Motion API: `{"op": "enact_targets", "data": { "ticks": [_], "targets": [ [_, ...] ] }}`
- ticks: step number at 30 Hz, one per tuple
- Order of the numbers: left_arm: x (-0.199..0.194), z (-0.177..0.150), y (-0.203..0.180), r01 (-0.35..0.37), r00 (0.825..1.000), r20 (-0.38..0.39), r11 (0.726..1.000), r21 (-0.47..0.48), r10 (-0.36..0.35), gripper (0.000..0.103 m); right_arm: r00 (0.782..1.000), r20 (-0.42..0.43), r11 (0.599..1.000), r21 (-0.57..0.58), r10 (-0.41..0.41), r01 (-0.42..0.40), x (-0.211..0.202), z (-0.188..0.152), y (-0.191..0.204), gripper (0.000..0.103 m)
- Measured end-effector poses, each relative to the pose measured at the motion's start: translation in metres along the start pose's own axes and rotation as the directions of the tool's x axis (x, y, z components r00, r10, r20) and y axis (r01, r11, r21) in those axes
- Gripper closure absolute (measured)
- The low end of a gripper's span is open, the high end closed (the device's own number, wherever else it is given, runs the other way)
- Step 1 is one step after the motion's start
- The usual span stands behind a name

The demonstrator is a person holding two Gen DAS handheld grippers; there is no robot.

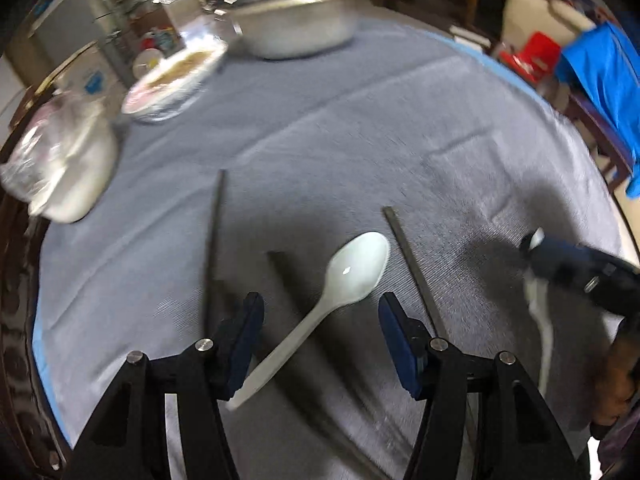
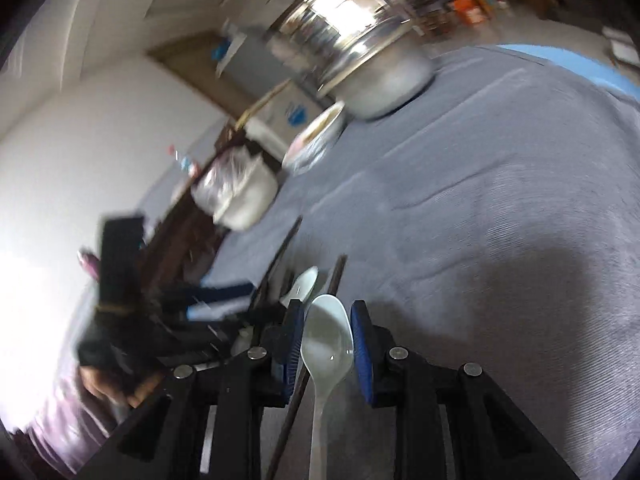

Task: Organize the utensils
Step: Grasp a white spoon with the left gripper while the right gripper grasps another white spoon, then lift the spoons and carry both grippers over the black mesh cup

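Observation:
A white spoon point(image 1: 344, 280) lies on the grey tablecloth point(image 1: 360, 140), handle toward me, between the open fingers of my left gripper point(image 1: 320, 320). Dark chopsticks lie around it: one at the left point(image 1: 214, 240), one under the spoon point(image 1: 288, 276), one at the right point(image 1: 412, 264). My right gripper point(image 2: 325, 336) is closed on the bowl of a second white spoon point(image 2: 326, 348); it also shows at the right edge of the left wrist view point(image 1: 576, 268). The first spoon point(image 2: 302, 284) and chopsticks point(image 2: 280, 256) lie just ahead of it.
A lidded metal pot point(image 1: 296, 16) stands at the table's far side, with a food bowl point(image 1: 176, 80) and a plastic-wrapped white container point(image 1: 64, 168) to its left. The table edge curves along the left. A blue-draped chair point(image 1: 600, 92) stands at the right.

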State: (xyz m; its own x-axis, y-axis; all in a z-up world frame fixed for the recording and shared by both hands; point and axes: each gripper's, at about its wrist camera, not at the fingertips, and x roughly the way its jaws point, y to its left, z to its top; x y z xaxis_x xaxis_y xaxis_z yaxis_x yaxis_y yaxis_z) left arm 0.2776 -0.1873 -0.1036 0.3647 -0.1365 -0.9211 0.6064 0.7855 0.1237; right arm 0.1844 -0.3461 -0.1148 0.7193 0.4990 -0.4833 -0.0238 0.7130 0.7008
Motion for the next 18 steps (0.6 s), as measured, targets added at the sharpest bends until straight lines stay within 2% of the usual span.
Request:
{"op": "enact_targets", "data": {
  "ticks": [3, 10, 11, 13, 16, 18],
  "targets": [
    [0.013, 0.008, -0.005, 0.0, 1.0, -0.018, 0.998, 0.059, 0.001, 0.043, 1.0, 0.01, 0.997, 0.071, 0.011, -0.011, -0.001, 0.003, -0.014, 0.077],
    [0.021, 0.026, 0.001, 0.067, 0.997, -0.034, 0.993, 0.096, -0.064, 0.043, 0.999, 0.002, 0.993, 0.107, 0.046, -0.046, -0.002, 0.002, -0.022, 0.077],
    [0.022, 0.027, 0.004, 0.093, 0.995, -0.041, 0.992, 0.086, -0.09, 0.045, 0.999, 0.0, 0.993, 0.112, 0.049, -0.048, -0.001, 0.002, -0.024, 0.077],
    [0.024, 0.029, 0.011, 0.15, 0.988, -0.047, 0.986, 0.069, -0.147, 0.06, 0.998, -0.007, 0.99, 0.13, 0.056, -0.054, 0.002, 0.002, -0.025, 0.077],
    [0.023, 0.029, 0.012, 0.151, 0.989, -0.02, 0.985, 0.084, -0.15, 0.073, 0.999, -0.002, 0.989, 0.144, 0.036, -0.036, 0.004, 0.002, -0.03, 0.077],
    [0.022, 0.027, 0.011, 0.154, 0.988, -0.008, 0.984, 0.088, -0.154, 0.074, 1.0, -0.001, 0.99, 0.139, 0.03, -0.03, 0.0, 0.002, -0.032, 0.077]
  ]
}}
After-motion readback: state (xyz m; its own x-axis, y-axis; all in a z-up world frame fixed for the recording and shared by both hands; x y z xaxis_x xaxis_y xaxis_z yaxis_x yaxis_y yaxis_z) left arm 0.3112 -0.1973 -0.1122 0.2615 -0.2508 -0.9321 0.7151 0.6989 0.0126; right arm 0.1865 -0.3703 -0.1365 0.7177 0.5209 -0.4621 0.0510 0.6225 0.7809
